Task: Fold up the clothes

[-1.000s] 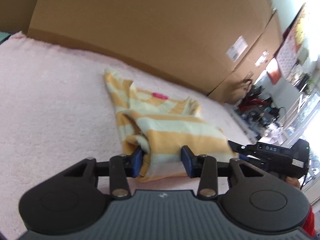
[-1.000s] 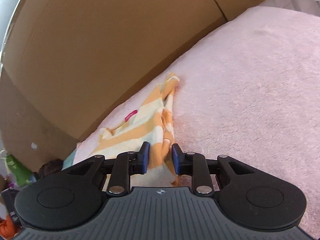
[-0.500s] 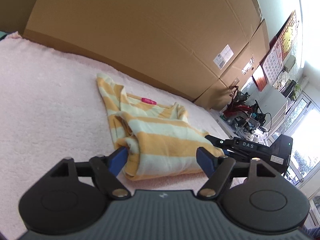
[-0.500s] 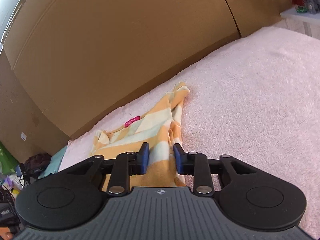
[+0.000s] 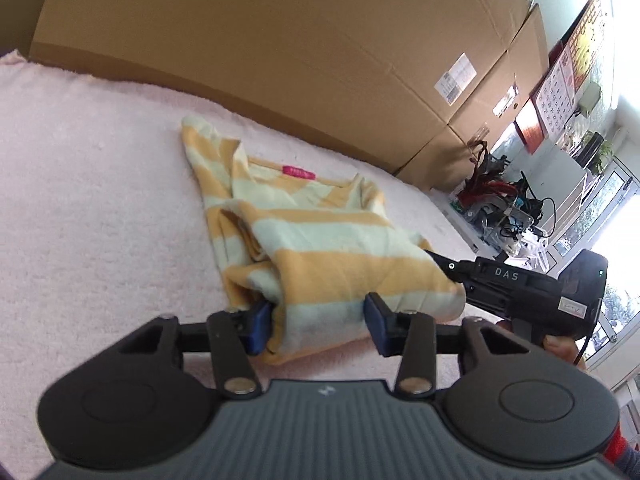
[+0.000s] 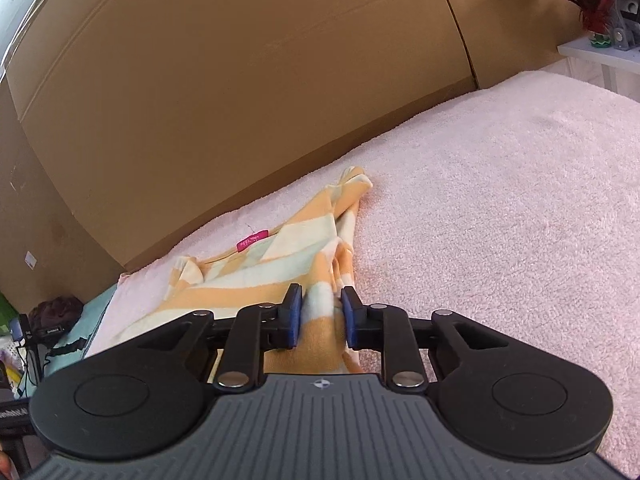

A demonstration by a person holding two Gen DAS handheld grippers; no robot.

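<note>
A yellow-and-pale-green striped garment [image 5: 320,240] with a pink neck label [image 5: 298,172] lies folded on a pink fleecy blanket [image 5: 80,200]. My left gripper [image 5: 317,322] straddles the garment's near folded edge. Its jaws are closing with the cloth between them, and the cloth there still lies flat and unpinched. In the right wrist view, my right gripper [image 6: 320,320] is shut on a bunched fold of the same garment [image 6: 248,280] at its right side. That gripper's black body [image 5: 520,284] shows at the garment's right corner, held by a hand.
Big cardboard boxes [image 5: 280,40] wall off the far edge of the blanket [image 6: 500,220]. A white shelf with a red plant [image 6: 592,4] stands at the far right. Cluttered gear and cables [image 5: 500,208] lie beyond the bed's end, and a teal cloth [image 6: 80,320] at the left.
The left jaws let go of the near fold, spread wide, then came part-way in around it again. The right gripper kept its grip and rolled a little.
</note>
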